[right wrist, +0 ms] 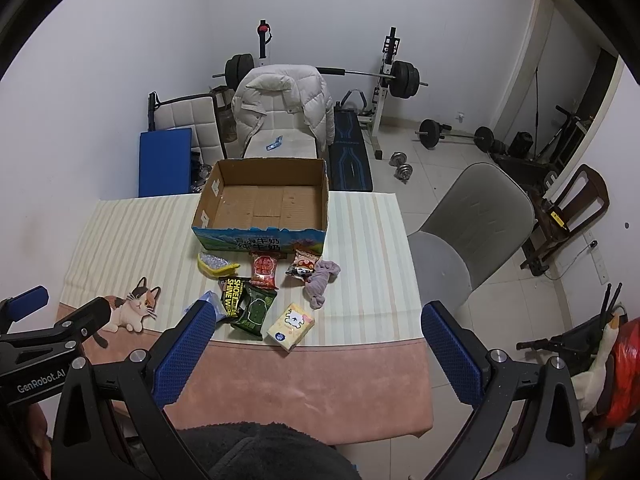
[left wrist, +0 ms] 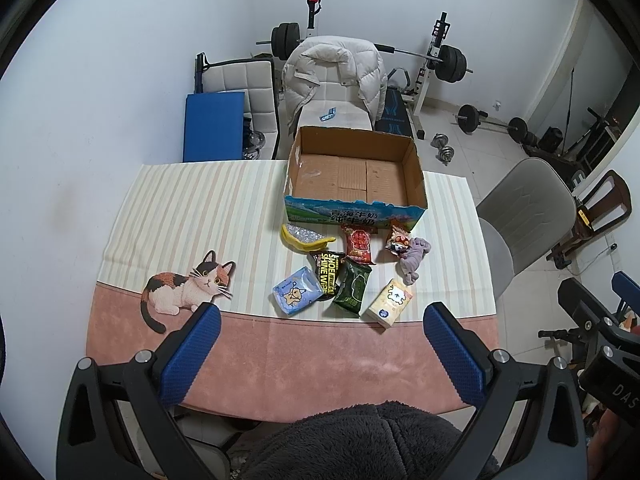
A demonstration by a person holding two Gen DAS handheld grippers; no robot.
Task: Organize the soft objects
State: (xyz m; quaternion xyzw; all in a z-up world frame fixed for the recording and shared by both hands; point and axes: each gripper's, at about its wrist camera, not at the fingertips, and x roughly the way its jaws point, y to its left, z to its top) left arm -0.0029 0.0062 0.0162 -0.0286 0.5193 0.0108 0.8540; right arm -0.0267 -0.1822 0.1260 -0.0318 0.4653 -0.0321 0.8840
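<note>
An open cardboard box (left wrist: pixel 354 170) (right wrist: pixel 264 200) with nothing inside stands mid-table. In front of it lie soft items: a yellow-rimmed pouch (left wrist: pixel 306 237) (right wrist: pixel 216 264), a red snack pack (left wrist: pixel 360 245) (right wrist: pixel 264 270), a colourful snack pack (left wrist: pixel 399 240) (right wrist: pixel 304 266), a purple cloth (left wrist: pixel 414 258) (right wrist: pixel 320 280), a black wipes pack (left wrist: pixel 328 272) (right wrist: pixel 232 300), a green pack (left wrist: pixel 352 288) (right wrist: pixel 254 312), a blue tissue pack (left wrist: pixel 298 291) (right wrist: pixel 214 304) and a yellow tissue pack (left wrist: pixel 387 301) (right wrist: pixel 291 326). My left gripper (left wrist: pixel 322 322) and right gripper (right wrist: pixel 318 320) hover open over the near table edge, holding nothing.
The table carries a striped cloth with a cat print (left wrist: pixel 188 286) and a pink front band (left wrist: pixel 320 356). A grey chair (right wrist: pixel 468 216) stands at the right side. Behind the box a chair holds a white jacket (left wrist: pixel 334 72). Barbells and dumbbells (right wrist: pixel 400 168) lie on the floor.
</note>
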